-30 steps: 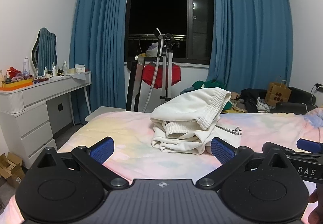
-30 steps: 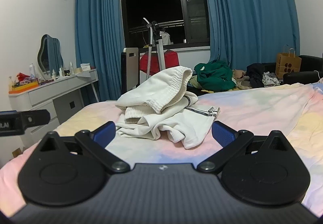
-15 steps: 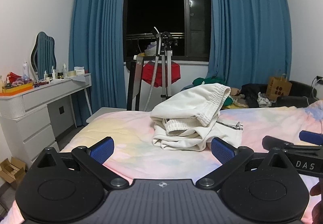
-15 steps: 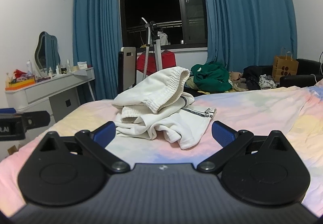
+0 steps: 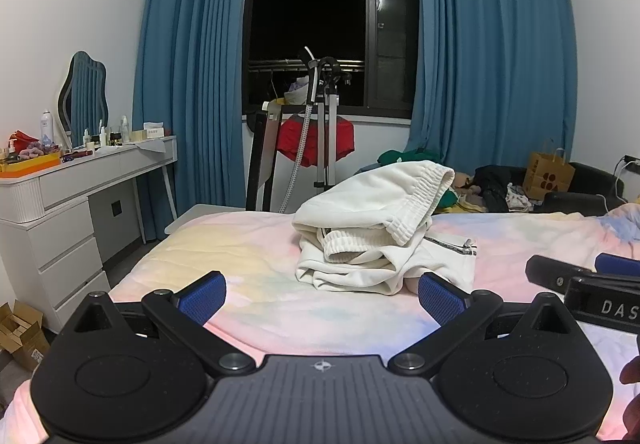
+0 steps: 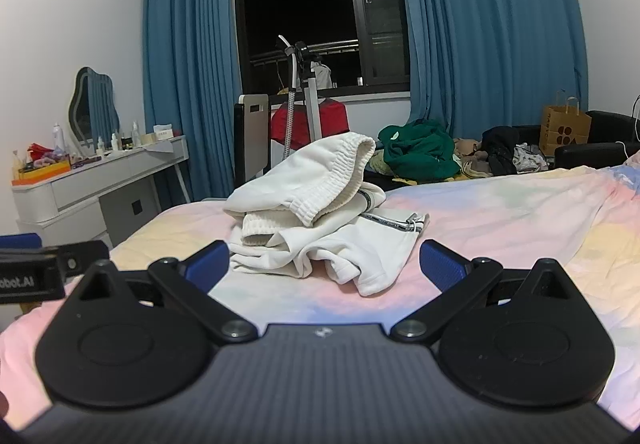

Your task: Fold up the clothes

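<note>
Both grippers were spread wide, nothing held. The left gripper [image 5: 322, 294] sat low over the bed [image 5: 248, 244], the white garment [image 5: 376, 240] straight ahead of its fingers and slightly right, apart from them. The right gripper [image 6: 324, 264] had the same heap dead ahead, the nearest loose hem just beyond its fingertips, not touching.

The garment was crumpled in a pile, ribbed elastic band on top, a striped trim strip showing to the right side. It looked like thick fleece knit: soft, floppy, light, not slippery, nothing fragile. Best holds were probably the ribbed waistband or a cuff/hem edge, where the cloth is doubled and would not slide out of the pads.

Writing: "DAS" read on the right gripper body seen from the left view; "obot.AI" on the left gripper seen from the right view. A brown paper bag [image 6: 564, 130] far ahead right carried a dot logo, its text too small to read.
</note>
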A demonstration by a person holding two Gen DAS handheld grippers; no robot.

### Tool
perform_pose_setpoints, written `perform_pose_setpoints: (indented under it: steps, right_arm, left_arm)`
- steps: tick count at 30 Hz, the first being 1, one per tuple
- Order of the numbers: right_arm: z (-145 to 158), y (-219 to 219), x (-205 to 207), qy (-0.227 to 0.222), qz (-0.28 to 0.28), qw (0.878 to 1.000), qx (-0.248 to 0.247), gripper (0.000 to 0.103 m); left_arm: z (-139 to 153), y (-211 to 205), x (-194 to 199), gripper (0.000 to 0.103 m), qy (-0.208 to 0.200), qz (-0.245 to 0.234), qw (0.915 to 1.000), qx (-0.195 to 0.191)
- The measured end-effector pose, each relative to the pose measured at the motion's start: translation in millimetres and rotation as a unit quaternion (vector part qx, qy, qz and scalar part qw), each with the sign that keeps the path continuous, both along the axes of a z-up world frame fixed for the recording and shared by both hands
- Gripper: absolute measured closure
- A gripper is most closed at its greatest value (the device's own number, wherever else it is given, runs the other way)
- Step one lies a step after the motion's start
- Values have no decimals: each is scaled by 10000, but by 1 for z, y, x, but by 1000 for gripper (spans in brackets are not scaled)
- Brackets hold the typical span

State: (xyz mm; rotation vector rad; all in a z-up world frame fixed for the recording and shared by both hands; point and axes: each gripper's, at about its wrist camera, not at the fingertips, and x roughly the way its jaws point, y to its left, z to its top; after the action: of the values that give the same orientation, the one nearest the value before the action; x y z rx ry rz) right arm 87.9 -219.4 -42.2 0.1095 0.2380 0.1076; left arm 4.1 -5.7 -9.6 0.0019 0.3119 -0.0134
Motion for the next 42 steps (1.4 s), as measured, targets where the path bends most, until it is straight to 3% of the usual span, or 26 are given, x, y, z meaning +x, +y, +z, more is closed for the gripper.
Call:
perform_pose_setpoints:
  steps: [7, 17, 23, 26, 31, 34, 42]
  right_arm:
    - [7, -5, -3, -171, 3, 9997, 175, 0]
    - [17, -15, 0, -55, 289, 9987, 415, 0]
    - [57, -22, 12, -195, 280, 9985, 417, 0]
    - [72, -27, 18, -277, 238, 9993, 83, 0]
    - [39, -39, 15, -167, -202, 9996, -52, 0]
    - [18, -40, 18, 90, -64, 9999, 83, 0]
    - [14, -39, 18, 112, 182, 9994, 268, 0]
  left_arm:
    - [-1, -1, 0, 0, 1, -36, 10000, -50]
    - [-7, 4, 6, 0, 121, -69, 9995, -283]
    - [-15, 0, 12, 0, 224, -174, 9994, -193]
    - [-19, 0, 16, 0, 370, -200, 9988, -266]
    - [-26, -4, 23, 0, 467, -173, 9986, -198]
    - [-30, -8, 27, 0, 447, -165, 9988, -84]
    - [-36, -23, 41, 0, 344, -104, 9988, 347]
